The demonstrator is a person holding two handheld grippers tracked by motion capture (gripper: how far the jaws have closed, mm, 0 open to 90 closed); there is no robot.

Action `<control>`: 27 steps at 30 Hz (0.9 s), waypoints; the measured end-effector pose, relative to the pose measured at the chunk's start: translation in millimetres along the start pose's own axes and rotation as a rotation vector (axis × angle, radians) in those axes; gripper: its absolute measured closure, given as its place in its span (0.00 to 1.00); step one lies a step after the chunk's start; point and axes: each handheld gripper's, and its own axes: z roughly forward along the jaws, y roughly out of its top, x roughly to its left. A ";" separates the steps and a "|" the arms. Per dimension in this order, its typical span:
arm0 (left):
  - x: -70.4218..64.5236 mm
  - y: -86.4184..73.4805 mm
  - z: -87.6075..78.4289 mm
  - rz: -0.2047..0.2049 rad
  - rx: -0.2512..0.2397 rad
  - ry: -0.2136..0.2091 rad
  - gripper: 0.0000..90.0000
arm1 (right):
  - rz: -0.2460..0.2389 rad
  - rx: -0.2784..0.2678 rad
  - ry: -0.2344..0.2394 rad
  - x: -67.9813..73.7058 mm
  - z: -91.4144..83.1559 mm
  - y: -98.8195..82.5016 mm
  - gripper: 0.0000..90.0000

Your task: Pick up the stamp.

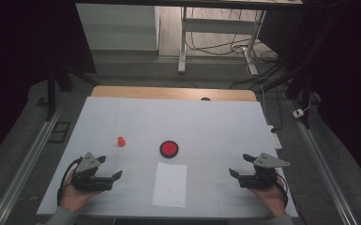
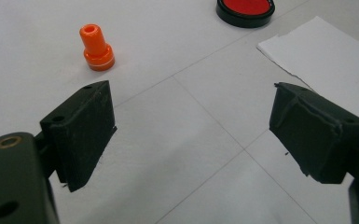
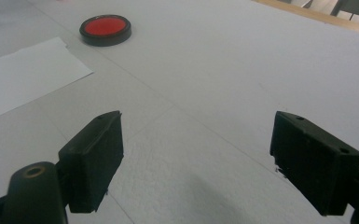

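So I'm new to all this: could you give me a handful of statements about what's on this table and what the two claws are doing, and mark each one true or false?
1. The orange stamp stands upright on the table. True.
2. The left claw is shut on the stamp. False: its jaws stand open and empty, with the stamp ahead of them.
3. The red ink pad lies beyond the white paper. True.
4. The ink pad sits on the paper. False: they lie apart.
5. The right claw holds the paper. False: it is open and holds nothing.
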 end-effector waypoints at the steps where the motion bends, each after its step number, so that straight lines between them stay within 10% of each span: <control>1: 0.3 -0.3 -0.4 0.000 -0.002 -0.002 0.16 | -0.001 -0.002 0.005 0.1 0.6 0.5 0.19; 27: 1.7 -0.6 1.3 0.012 0.003 0.026 0.17 | 0.010 -0.025 0.043 0.6 -1.0 2.3 0.25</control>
